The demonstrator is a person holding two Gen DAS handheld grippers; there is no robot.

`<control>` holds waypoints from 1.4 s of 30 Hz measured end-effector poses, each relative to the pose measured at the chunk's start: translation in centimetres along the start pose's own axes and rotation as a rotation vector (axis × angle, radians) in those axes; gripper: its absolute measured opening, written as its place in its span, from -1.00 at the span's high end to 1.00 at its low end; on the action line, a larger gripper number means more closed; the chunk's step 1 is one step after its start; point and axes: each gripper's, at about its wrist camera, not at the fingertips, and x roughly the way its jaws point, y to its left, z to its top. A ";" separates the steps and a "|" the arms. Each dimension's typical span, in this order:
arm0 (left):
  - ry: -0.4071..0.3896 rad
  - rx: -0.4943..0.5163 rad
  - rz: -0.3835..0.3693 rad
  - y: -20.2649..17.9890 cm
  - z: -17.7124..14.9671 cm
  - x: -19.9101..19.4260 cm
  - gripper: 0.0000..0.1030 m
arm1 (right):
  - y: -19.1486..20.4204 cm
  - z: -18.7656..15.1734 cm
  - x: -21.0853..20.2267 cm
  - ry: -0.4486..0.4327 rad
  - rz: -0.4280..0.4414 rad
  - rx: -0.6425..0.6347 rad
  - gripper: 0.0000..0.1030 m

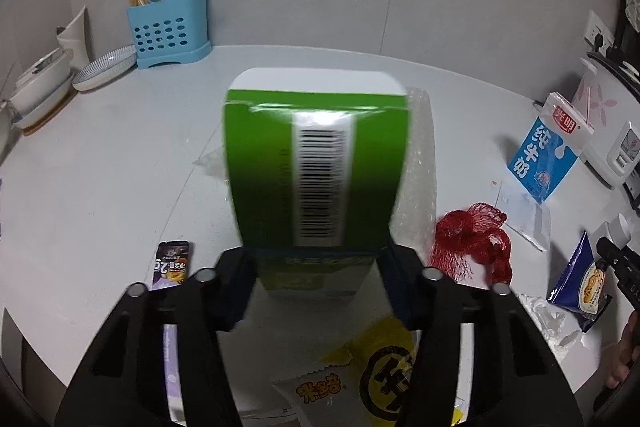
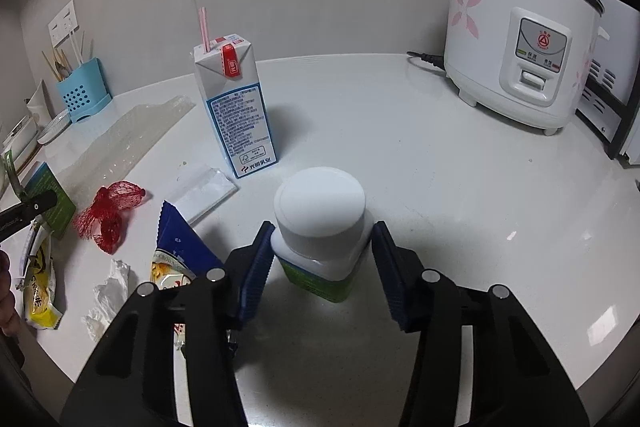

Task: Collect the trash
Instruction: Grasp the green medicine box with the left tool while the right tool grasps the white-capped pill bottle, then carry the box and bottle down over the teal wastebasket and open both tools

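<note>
A green carton box [image 1: 316,163] with a barcode label sits tilted between my left gripper's [image 1: 316,267] blue pads, which press on its lower end. In the right wrist view a white-capped bottle [image 2: 320,211] with a green label stands on the white counter [image 2: 440,187]. My right gripper [image 2: 320,251] has closed its pads against the bottle's sides. More trash lies around: a blue-and-white milk carton [image 2: 234,107] with a straw, a red net [image 2: 108,215], a blue snack wrapper [image 2: 180,247], a yellow wrapper [image 1: 384,367], a purple sachet [image 1: 172,263] and bubble wrap [image 2: 132,139].
A white rice cooker [image 2: 520,47] with its cord stands at the back right. A blue cutlery holder [image 1: 168,27] and stacked dishes [image 1: 108,67] sit at the back left by the wall. The counter's curved front edge runs just below both grippers.
</note>
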 end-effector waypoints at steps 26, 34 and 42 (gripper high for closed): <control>-0.153 0.052 -0.072 -1.2 -1.9 -10.1 0.09 | 0.2 1.0 -8.8 -0.119 -0.015 0.004 0.08; -0.177 0.062 -0.112 -1.9 -5.4 -14.4 0.09 | 2.6 -1.4 -13.3 -0.156 0.019 -0.044 0.08; -0.190 0.036 -0.122 -1.2 -10.6 -17.3 0.09 | 5.9 -7.0 -16.9 -0.175 0.073 -0.087 0.08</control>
